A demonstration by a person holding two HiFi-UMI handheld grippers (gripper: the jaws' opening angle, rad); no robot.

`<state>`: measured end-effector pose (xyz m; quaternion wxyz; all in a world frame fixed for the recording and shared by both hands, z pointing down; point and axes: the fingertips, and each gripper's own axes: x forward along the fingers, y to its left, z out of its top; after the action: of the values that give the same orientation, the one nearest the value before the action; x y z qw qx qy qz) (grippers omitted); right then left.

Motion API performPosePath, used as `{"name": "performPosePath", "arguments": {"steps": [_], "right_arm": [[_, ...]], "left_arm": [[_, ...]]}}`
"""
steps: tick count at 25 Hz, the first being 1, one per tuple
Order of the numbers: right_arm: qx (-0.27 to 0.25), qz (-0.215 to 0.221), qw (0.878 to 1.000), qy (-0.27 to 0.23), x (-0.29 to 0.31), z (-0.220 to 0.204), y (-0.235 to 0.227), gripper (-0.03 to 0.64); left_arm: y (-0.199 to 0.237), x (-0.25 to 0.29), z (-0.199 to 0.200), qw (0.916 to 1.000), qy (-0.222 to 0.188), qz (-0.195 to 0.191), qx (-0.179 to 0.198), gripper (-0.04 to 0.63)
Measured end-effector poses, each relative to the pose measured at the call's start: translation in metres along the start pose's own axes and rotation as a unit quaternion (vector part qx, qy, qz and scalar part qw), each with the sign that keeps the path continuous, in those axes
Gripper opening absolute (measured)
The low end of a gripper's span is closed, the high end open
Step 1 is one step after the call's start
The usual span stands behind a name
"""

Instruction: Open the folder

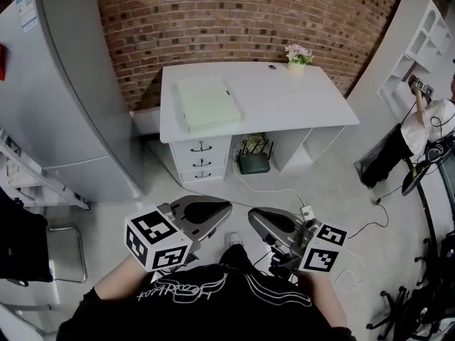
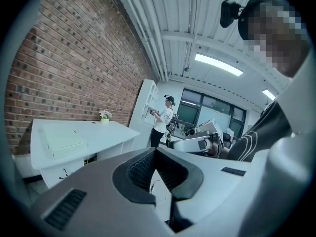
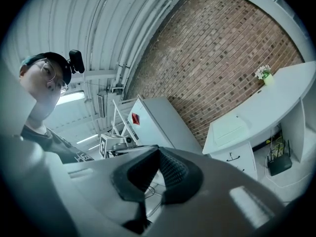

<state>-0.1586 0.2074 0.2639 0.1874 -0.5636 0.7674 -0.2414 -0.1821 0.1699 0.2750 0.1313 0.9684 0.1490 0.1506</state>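
Note:
A pale green folder lies flat and closed on the left half of the white desk, well ahead of me across the floor. Both grippers are held close to my body, far short of the desk. My left gripper is shut with nothing between its jaws. My right gripper beside it is also shut and empty. The left gripper view has its closed jaws in front, with the folder small at the left. In the right gripper view the closed jaws sit below the distant folder.
A small flower pot stands at the desk's back edge. Drawers and a dark router sit under the desk, with cables on the floor. A tall grey cabinet stands left. A person stands at white shelves on the right.

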Motion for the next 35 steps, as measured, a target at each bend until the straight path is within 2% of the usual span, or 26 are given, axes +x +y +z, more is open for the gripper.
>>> {"name": "performPosePath", "arguments": {"steps": [15, 22, 27, 30, 35], "right_arm": [[0.043, 0.034, 0.998, 0.023, 0.03, 0.079, -0.147, 0.0], [0.053, 0.054, 0.996, 0.036, 0.04, 0.106, -0.206, 0.0], [0.055, 0.063, 0.996, 0.042, 0.047, 0.121, -0.233, 0.0], [0.053, 0.065, 0.996, 0.042, 0.049, 0.13, -0.243, 0.0], [0.067, 0.059, 0.995, 0.045, 0.052, 0.128, -0.256, 0.0]], "left_arm": [[0.117, 0.108, 0.034, 0.9962, 0.024, 0.074, -0.038, 0.0], [0.167, 0.147, 0.05, 0.9899, 0.02, 0.13, -0.053, 0.0], [0.186, 0.161, 0.063, 0.9859, 0.002, 0.16, -0.049, 0.0], [0.195, 0.164, 0.065, 0.9834, 0.006, 0.178, -0.037, 0.0], [0.21, 0.165, 0.06, 0.9821, 0.014, 0.186, -0.029, 0.0]]}}
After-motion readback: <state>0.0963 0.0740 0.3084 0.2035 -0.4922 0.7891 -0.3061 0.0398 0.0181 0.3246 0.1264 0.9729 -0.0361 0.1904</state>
